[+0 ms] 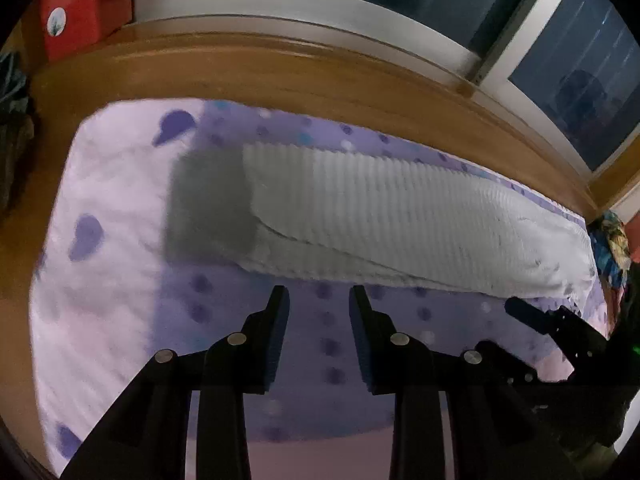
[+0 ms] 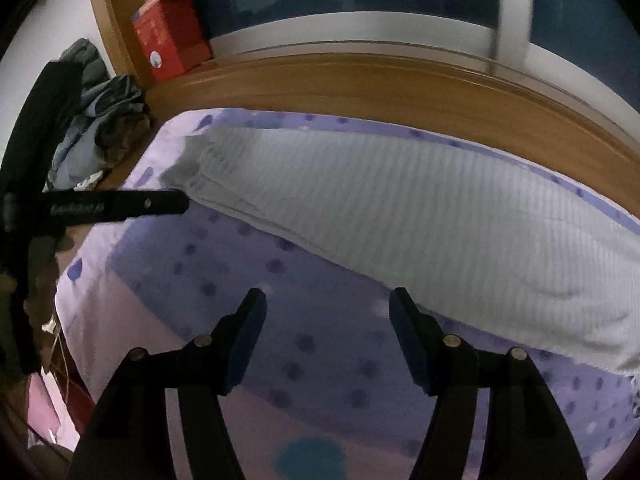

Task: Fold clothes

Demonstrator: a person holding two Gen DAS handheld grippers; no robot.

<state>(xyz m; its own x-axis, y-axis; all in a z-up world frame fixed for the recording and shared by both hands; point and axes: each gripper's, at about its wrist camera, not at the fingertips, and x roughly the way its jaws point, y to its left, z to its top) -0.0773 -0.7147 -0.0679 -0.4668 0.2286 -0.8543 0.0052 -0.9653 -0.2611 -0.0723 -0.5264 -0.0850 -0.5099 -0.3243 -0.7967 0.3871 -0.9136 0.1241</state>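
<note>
Both grippers [image 1: 319,294] [image 2: 328,298] parted, empty.

Ribbed white cloth garment [image 1: 360,216], soft, matt. Dotted purple bedsheet [image 1: 320,360], smooth cloth. Glossy varnished wood ledge [image 1: 260,68] at 12 o'clock. Red box [image 2: 172,36], glossy card.

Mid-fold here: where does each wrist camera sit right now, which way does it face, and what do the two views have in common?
Left wrist: on the left gripper, looking down across the spotted bedsheet at the white ribbed garment; own jaws open and empty, right gripper at right edge.
Right wrist: on the right gripper, same downward slant; jaws wide, empty, left gripper at left.
Shared: garment, sheet, wooden ledge, red box, window.
</note>
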